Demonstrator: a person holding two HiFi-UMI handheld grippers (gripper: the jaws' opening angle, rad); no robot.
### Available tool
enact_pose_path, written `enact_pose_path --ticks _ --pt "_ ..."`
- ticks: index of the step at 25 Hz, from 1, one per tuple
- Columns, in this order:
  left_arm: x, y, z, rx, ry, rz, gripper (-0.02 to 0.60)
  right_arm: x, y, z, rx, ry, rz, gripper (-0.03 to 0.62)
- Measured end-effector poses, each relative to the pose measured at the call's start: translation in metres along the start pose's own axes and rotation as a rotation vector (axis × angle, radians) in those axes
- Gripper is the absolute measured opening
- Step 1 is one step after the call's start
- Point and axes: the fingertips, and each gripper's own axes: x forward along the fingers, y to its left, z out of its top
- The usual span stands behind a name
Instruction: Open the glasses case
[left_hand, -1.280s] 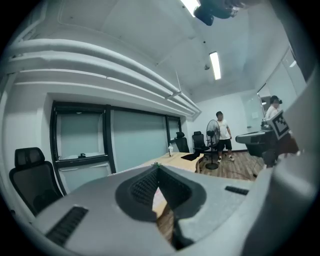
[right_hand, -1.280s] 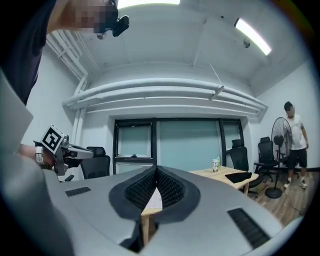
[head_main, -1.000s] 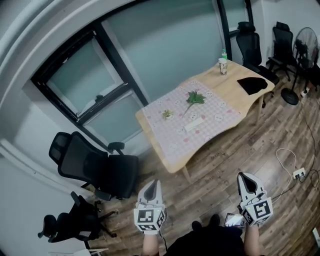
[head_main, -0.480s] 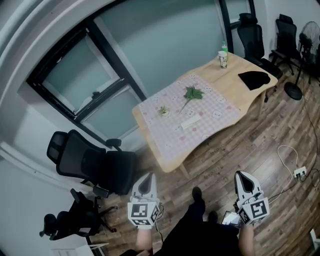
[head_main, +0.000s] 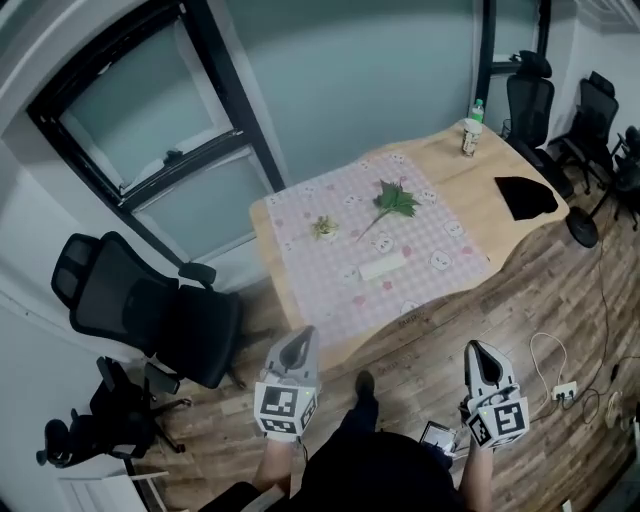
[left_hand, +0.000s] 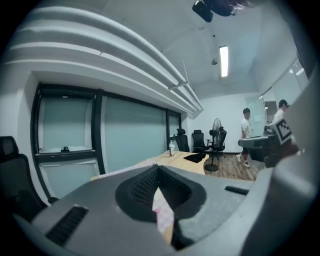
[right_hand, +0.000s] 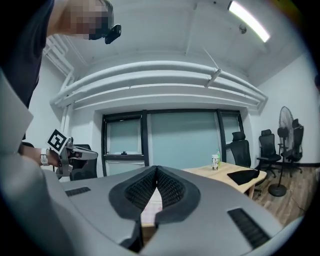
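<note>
The glasses case (head_main: 380, 268) is a white oblong lying on the pink checked cloth (head_main: 330, 290) of the wooden table (head_main: 455, 175), shut as far as I can see. Both grippers hang over the wooden floor, well short of the table's near edge. My left gripper (head_main: 300, 336) points at the table with its tips together and nothing between them. My right gripper (head_main: 476, 349) is likewise shut and empty. In the left gripper view the left gripper (left_hand: 158, 168) hides most of the table; in the right gripper view the right gripper (right_hand: 157, 169) does the same.
A green leafy sprig (head_main: 393, 198), a small plant (head_main: 323, 226), a cup (head_main: 468, 137), a bottle (head_main: 477, 108) and a black cloth-like thing (head_main: 527, 195) share the table. Black office chairs (head_main: 150, 310) stand left, more chairs (head_main: 530, 100) far right. A power strip (head_main: 562, 390) lies on the floor. Two people (left_hand: 246, 135) stand far off.
The person has walked towards the table, which now looks nearer and more central. Both grippers have come forward with the person and stayed shut.
</note>
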Motion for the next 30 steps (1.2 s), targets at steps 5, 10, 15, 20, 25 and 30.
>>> enact_pose_path --ticks 5,10,15,20,25,30 --pt "0.061 0.040 -0.002 -0.021 0.022 -0.080 -0.002 0.095 0.006 0.019 -0.050 0.048 0.023 0.017" --pt "0.102 0.070 0.000 -0.044 0.030 -0.101 -0.002 0.157 0.017 0.023 -0.060 0.068 0.060 0.017" --pt "0.123 0.085 -0.004 -0.072 0.051 -0.084 -0.002 0.196 0.013 0.019 -0.059 0.079 0.103 0.017" --pt "0.133 0.089 0.003 -0.062 0.052 -0.065 -0.002 0.222 0.006 0.004 -0.027 0.090 0.175 0.017" --pt "0.138 0.094 0.006 -0.061 0.060 -0.037 -0.002 0.237 0.003 -0.010 -0.021 0.089 0.230 0.017" --pt "0.141 0.093 0.011 -0.047 0.063 -0.036 -0.002 0.242 -0.002 -0.017 0.014 0.068 0.240 0.023"
